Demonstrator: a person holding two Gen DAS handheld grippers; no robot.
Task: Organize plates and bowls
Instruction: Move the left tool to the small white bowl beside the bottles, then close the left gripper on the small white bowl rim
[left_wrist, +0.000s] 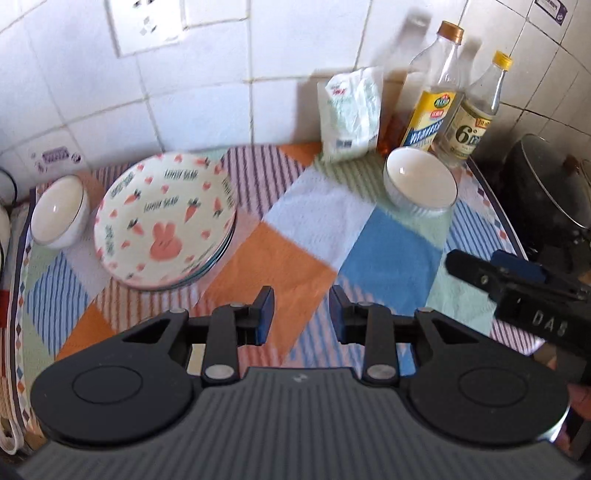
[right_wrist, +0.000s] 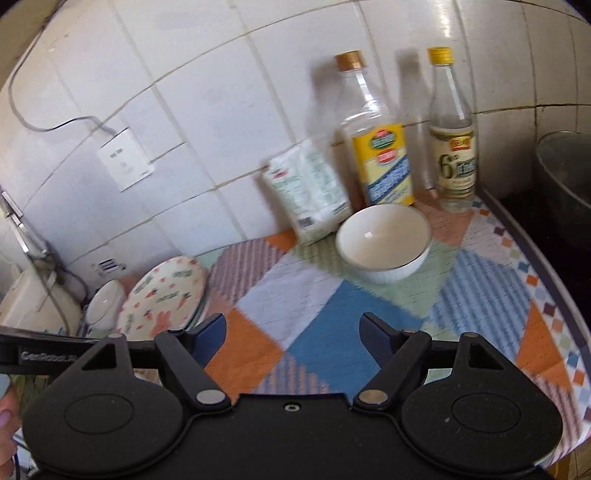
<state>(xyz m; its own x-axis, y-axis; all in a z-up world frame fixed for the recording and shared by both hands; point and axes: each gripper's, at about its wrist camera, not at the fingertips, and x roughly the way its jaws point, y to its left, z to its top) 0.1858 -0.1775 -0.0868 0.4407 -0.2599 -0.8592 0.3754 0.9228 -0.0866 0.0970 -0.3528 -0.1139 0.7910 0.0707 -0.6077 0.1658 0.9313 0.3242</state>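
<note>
Plates (left_wrist: 162, 218) stacked at counter (left_wrist: 280, 258) left, one bowl (left_wrist: 59, 212) just beside them. Second bowl (right_wrist: 384, 240) sits well apart, near the bottles (right_wrist: 380, 147): likely the piece left to gather. Left gripper (left_wrist: 301, 314) and right gripper (right_wrist: 291, 334) hover with jaws apart, holding nothing.

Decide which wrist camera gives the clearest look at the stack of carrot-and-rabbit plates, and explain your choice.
The left wrist view. There the stack of plates lies large and near, with the rabbit, the carrots and the edges of the plates underneath all plain. In the right wrist view the stack is small, far off to the left and foreshortened, its lower edge cut off by the gripper's finger.
</note>
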